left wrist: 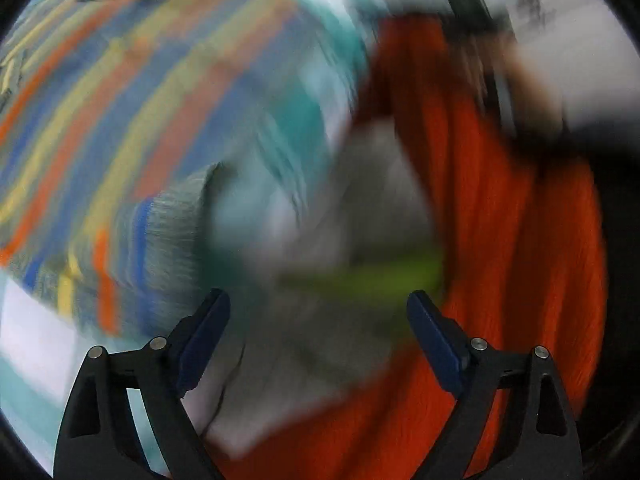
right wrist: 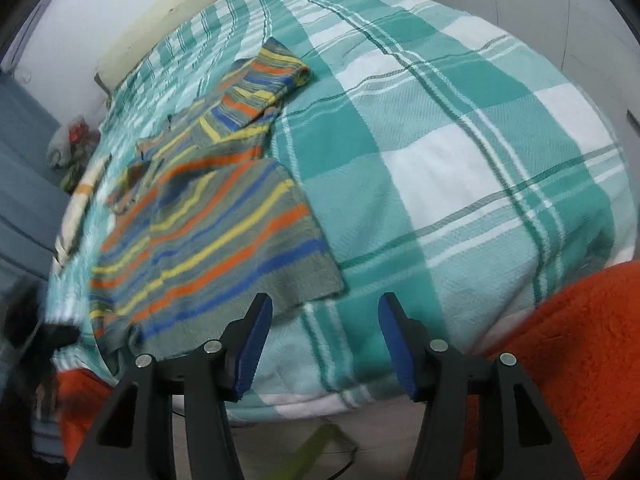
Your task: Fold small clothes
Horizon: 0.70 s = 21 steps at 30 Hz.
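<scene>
A small knitted garment [right wrist: 224, 216], grey with orange, yellow and blue stripes, lies spread on the teal plaid bedsheet [right wrist: 440, 160], one sleeve [right wrist: 264, 80] folded over toward the far side. My right gripper [right wrist: 326, 308] hovers open just off the garment's near right hem, with nothing between its fingers. The left wrist view is heavily blurred. It shows the striped garment [left wrist: 120, 120] at upper left and orange fleece [left wrist: 500, 240] at right. My left gripper [left wrist: 318, 304] stands wide open over a grey blur, holding nothing.
Orange fleece fabric [right wrist: 580, 340] hangs at the bed's near right and near left corners. A cream pillow [right wrist: 180, 12] lies at the far end. Blue-grey furniture [right wrist: 24, 168] and a bundle of items [right wrist: 68, 144] stand at the left. Floor with a green strip [right wrist: 308, 452] shows below.
</scene>
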### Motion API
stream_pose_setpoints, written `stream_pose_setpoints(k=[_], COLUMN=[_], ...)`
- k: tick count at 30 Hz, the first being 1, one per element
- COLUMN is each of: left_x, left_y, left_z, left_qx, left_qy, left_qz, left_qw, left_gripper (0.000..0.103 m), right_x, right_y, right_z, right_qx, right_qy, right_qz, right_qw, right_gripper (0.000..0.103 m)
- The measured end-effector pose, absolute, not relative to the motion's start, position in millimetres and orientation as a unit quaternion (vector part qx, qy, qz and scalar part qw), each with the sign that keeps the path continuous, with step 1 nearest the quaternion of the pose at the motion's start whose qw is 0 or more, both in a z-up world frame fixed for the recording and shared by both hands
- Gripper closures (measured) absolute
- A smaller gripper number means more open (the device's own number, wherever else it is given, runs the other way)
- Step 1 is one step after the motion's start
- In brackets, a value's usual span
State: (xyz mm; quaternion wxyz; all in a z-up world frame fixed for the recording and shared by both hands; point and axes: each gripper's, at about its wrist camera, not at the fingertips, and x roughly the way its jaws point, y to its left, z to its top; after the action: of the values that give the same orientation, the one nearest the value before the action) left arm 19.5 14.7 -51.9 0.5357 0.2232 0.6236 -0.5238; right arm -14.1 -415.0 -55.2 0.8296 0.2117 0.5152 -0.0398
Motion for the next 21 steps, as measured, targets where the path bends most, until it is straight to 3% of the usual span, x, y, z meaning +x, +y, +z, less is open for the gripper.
stream_pose_setpoints(k=[2, 4, 5, 8, 10, 12, 16, 18, 19, 20, 21], left_x=[0, 16, 32, 65, 71, 71, 59, 59, 60, 63, 64], left_y=[35, 56, 72, 117, 126, 121, 83, 71, 67, 66, 65], left_z=[-42, -31, -26, -43, -62, -70, -73, -72, -69, -71, -67], left_qx=[0.245, 0.189, 0.111, -0.109, -0.176, -0.180, -0.093, -0.073, -0.071, -0.074, -0.081], left_qy=[0.620, 0.618, 0.621, 0.633, 0.638, 0.642, 0.628, 0.620, 0.617, 0.617, 0.625], left_qz=[-0.483, -0.406, -0.352, -0.219, -0.154, -0.137, -0.125, -0.125, -0.123, -0.127, -0.134], left_qw=[0.567, 0.646, 0.691, 0.734, 0.733, 0.732, 0.762, 0.771, 0.774, 0.773, 0.765], left_gripper=[0.012, 0.006, 0.002, 0.002, 0.003, 0.004, 0.007, 0.026, 0.047, 0.080, 0.096], right_x=[-12, -5, 0, 17, 31, 45, 59, 63, 66, 70, 73], right_y=[-420, -426, -430, -461, -478, -483, -457, -437, -430, -423, -419], right_z=[-59, -61, -61, -60, -69, -78, -90, -96, -99, -102, -104], right_qx=[0.218, 0.230, 0.234, 0.280, 0.298, 0.289, 0.244, 0.213, 0.205, 0.200, 0.197], right_qy=[0.519, 0.522, 0.522, 0.512, 0.538, 0.562, 0.587, 0.588, 0.586, 0.584, 0.587], right_qz=[-0.038, -0.029, -0.023, -0.013, 0.000, 0.036, 0.125, 0.155, 0.160, 0.165, 0.166], right_qw=[0.825, 0.821, 0.820, 0.812, 0.788, 0.774, 0.762, 0.765, 0.767, 0.769, 0.768], right_gripper=[0.048, 0.048, 0.048, 0.048, 0.048, 0.048, 0.048, 0.050, 0.063, 0.096, 0.098])
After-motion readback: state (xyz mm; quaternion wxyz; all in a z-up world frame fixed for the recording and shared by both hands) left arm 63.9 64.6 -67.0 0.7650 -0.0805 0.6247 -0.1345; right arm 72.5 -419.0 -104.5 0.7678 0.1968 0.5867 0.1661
